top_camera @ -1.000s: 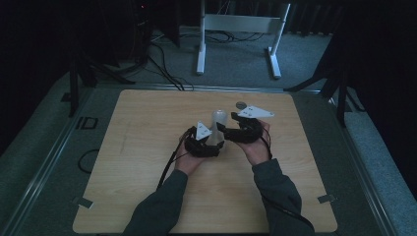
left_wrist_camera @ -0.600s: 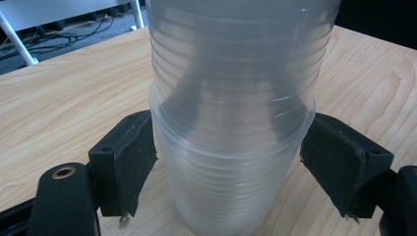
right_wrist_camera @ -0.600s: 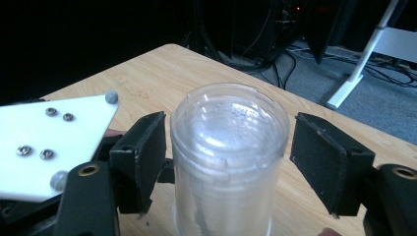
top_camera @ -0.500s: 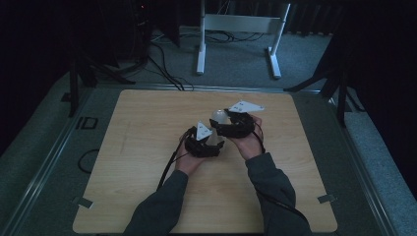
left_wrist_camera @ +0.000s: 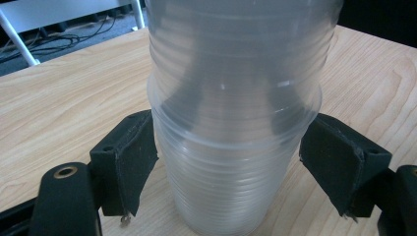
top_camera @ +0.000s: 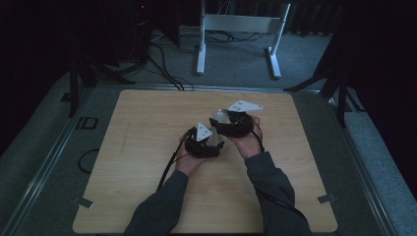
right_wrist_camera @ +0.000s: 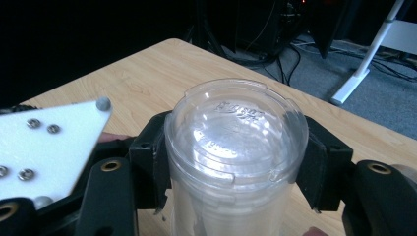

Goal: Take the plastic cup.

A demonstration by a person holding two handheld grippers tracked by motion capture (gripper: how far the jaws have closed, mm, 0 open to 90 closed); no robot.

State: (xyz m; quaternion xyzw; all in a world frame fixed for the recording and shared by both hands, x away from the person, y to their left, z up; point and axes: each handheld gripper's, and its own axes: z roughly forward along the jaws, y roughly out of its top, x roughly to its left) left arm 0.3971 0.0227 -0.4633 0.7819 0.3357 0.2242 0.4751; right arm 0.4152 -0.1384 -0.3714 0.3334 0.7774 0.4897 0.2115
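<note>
Gripping a stack of clear plastic cups [left_wrist_camera: 233, 147] low on its ribbed side, the left gripper [top_camera: 209, 142] has its two black pads pressed against the walls, one on each side, so the stack stays steady; its jaws have just been closing a little further on it. The right gripper [right_wrist_camera: 236, 162] sits higher, and its jaws have just been closing: its pads now clamp the topmost cup [right_wrist_camera: 236, 132] just under the upturned base, whose raised lettering faces the camera. Holding one end low and the other high looks meant to let the person pull the top cup free while the rest are kept back. In the high view both hands meet near the middle of the wooden table [top_camera: 147, 196], slightly toward its far edge, with the right gripper [top_camera: 231, 124] just beyond the left and the pale stack between them. Cables trail from both grippers back toward the near edge. Beyond the far edge a white metal stand [top_camera: 241, 29] rests on the grey floor among dark wires.
</note>
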